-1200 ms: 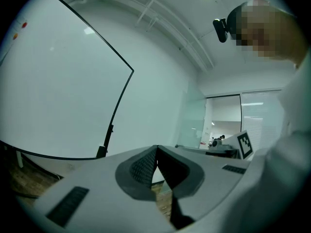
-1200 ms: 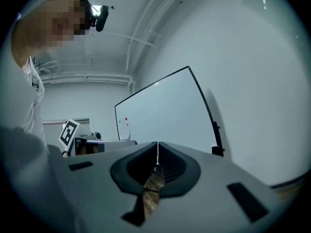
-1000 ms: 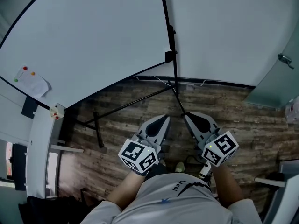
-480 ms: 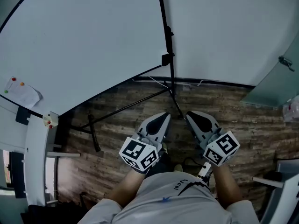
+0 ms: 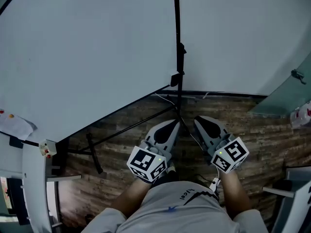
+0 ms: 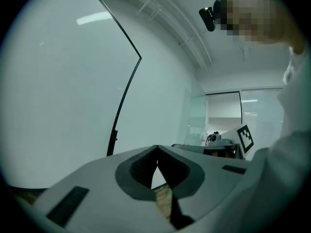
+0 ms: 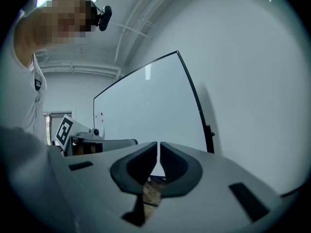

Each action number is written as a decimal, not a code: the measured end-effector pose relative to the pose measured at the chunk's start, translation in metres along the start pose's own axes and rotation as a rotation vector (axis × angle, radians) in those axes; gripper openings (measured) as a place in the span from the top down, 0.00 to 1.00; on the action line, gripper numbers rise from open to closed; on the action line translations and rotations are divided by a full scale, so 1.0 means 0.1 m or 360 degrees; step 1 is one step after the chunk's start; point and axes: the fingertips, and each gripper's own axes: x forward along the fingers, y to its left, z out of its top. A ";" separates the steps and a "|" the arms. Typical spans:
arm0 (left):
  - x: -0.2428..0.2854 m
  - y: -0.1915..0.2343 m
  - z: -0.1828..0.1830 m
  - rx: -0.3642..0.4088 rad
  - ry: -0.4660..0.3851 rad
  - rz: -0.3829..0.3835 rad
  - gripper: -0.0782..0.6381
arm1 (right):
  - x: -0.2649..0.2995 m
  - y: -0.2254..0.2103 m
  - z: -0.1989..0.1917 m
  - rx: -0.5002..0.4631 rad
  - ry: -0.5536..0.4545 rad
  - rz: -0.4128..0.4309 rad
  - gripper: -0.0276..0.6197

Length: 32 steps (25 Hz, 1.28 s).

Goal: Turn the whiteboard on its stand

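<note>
Head view: whiteboard [image 5: 87, 57] beyond left gripper [image 5: 172, 126]

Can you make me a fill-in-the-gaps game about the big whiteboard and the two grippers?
1. The left gripper and the right gripper hold nothing, and both have their jaws ____.
2. The whiteboard hangs on a stand whose colour is ____.
3. The floor beneath them is made of ____ planks.

Missing words: shut; black; wooden.
</note>
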 end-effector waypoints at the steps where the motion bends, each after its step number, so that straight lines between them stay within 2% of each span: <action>1: 0.04 0.09 0.02 -0.0002 0.0002 -0.0010 0.87 | 0.10 -0.05 0.01 -0.0005 -0.0003 -0.0016 0.93; 5: 0.18 0.35 0.06 -0.0032 0.0011 -0.0038 0.87 | 0.41 -0.22 0.02 -0.0020 0.0027 -0.0031 0.93; 12: 0.40 0.62 0.05 -0.0049 0.0042 -0.0028 0.87 | 0.89 -0.72 0.08 -0.0090 0.0057 0.0034 0.92; 14: 0.50 0.70 0.06 -0.0043 0.0052 -0.0004 0.87 | 1.05 -0.95 0.10 -0.0099 0.0068 0.0065 0.86; 24: 1.10 1.15 0.17 -0.0037 0.0068 0.0224 0.87 | 1.97 -2.03 0.09 -0.0159 0.0146 0.0357 0.68; 32: 1.52 1.33 0.06 -0.0071 0.0099 0.0366 0.87 | 2.56 -2.50 -0.03 -0.0190 0.0228 0.0624 0.60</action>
